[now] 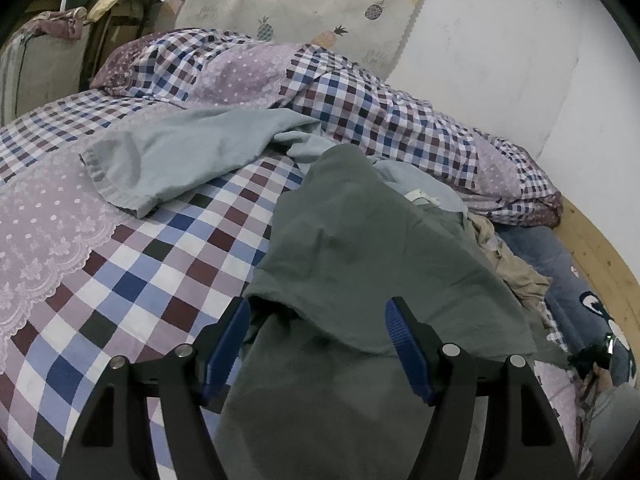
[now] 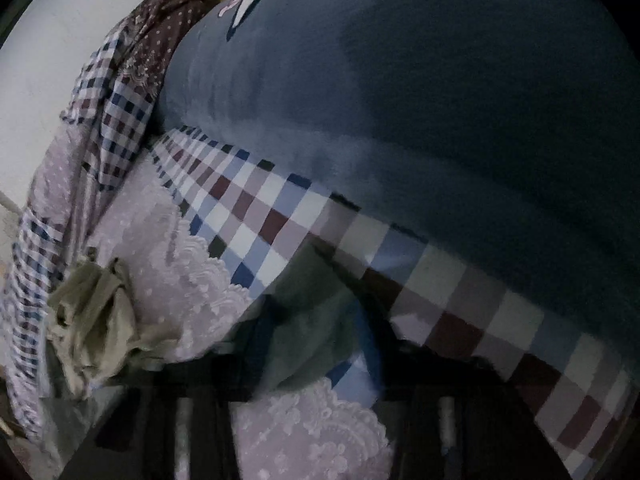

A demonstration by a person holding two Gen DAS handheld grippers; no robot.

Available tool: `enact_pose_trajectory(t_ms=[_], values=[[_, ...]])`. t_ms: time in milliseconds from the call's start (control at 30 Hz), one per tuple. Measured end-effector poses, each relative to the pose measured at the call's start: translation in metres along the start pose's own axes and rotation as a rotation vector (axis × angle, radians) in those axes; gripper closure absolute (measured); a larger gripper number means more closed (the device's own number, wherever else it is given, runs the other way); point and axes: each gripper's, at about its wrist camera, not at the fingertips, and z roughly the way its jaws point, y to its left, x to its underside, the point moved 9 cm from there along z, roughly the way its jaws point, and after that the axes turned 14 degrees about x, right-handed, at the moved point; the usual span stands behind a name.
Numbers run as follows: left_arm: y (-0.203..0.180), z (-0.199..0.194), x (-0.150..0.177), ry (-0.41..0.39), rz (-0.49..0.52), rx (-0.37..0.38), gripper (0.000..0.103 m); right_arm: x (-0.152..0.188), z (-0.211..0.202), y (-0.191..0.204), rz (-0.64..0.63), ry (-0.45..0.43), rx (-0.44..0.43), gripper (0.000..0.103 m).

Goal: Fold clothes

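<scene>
Grey-green garment spread on the bed

The grey-green garment [image 1: 360,248] lies between and ahead of the left tongs [image 1: 318,344], which stand released; the right tongs [image 2: 316,344], blurred, are clenched on its fabric. A light blue garment [image 1: 180,160] lies farther ahead on the checked bed [image 1: 160,264].

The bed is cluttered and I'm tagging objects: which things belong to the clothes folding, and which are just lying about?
Belong:
dark green garment
light blue garment
beige garment
left hand-held gripper

Lying about:
checked quilt
navy pillow
pineapple-print cloth
</scene>
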Motion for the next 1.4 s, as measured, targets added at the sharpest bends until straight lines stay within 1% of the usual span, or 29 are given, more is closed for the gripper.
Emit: enact_pose_trajectory(t_ms=[33,67,200,300,400,500,600,733,767,867,967,1000,1067,1167,1200,1267,1300,1367,1400], values=[[0.0,0.0,0.0,-0.001,-0.002,0.001,0.029,-0.001,-0.002,0.002,-0.007,-0.011,-0.001,0.1],[0.001,0.0,-0.001,-0.001,-0.004,0.003,0.029,-0.003,-0.007,0.004,-0.018,-0.029,-0.005,0.1],[0.0,-0.001,-0.003,-0.003,-0.023,0.023,0.029,-0.013,-0.049,0.02,-0.08,-0.168,-0.035,0.101],[-0.002,-0.004,-0.007,-0.014,-0.037,0.044,0.029,-0.018,-0.091,0.036,-0.133,-0.236,-0.089,0.101],[-0.007,-0.008,-0.012,-0.024,-0.058,0.084,0.029,-0.021,-0.133,0.056,-0.182,-0.273,-0.165,0.101],[-0.014,-0.011,-0.016,-0.024,-0.077,0.144,0.029,-0.018,-0.18,0.086,-0.259,-0.312,-0.243,0.101],[-0.025,-0.015,-0.022,-0.024,-0.09,0.211,0.029,-0.006,-0.233,0.126,-0.352,-0.36,-0.329,0.101],[-0.041,-0.022,-0.03,-0.029,-0.093,0.299,0.029,0.038,-0.304,0.199,-0.529,-0.429,-0.453,0.101],[-0.045,-0.024,-0.031,-0.027,-0.092,0.321,0.029,0.052,-0.322,0.22,-0.581,-0.446,-0.485,0.101],[-0.053,-0.029,-0.037,-0.032,-0.098,0.38,0.029,0.111,-0.37,0.282,-0.753,-0.474,-0.578,0.101],[-0.051,-0.033,-0.04,-0.036,-0.118,0.412,0.029,0.196,-0.408,0.35,-0.964,-0.477,-0.667,0.101],[-0.046,-0.03,-0.038,-0.024,-0.14,0.419,0.029,0.222,-0.413,0.366,-1.014,-0.473,-0.685,0.101],[-0.034,-0.023,-0.034,0.001,-0.187,0.432,0.029,0.282,-0.409,0.398,-1.104,-0.432,-0.713,0.101],[-0.013,-0.004,-0.02,0.058,-0.254,0.413,0.028,0.37,-0.403,0.445,-1.239,-0.368,-0.753,0.101],[-0.006,0.002,-0.015,0.077,-0.276,0.406,0.028,0.399,-0.394,0.459,-1.285,-0.335,-0.75,0.101],[0.006,0.013,-0.004,0.12,-0.326,0.393,0.028,0.453,-0.347,0.477,-1.385,-0.221,-0.66,0.098],[0.012,0.019,0.001,0.141,-0.351,0.387,0.028,0.473,-0.324,0.479,-1.439,-0.164,-0.594,0.097],[0.016,0.022,0.004,0.145,-0.382,0.403,0.028,0.506,-0.283,0.481,-1.534,-0.058,-0.47,0.097],[0.016,0.023,0.004,0.143,-0.383,0.407,0.028,0.51,-0.277,0.478,-1.552,-0.04,-0.452,0.097]])
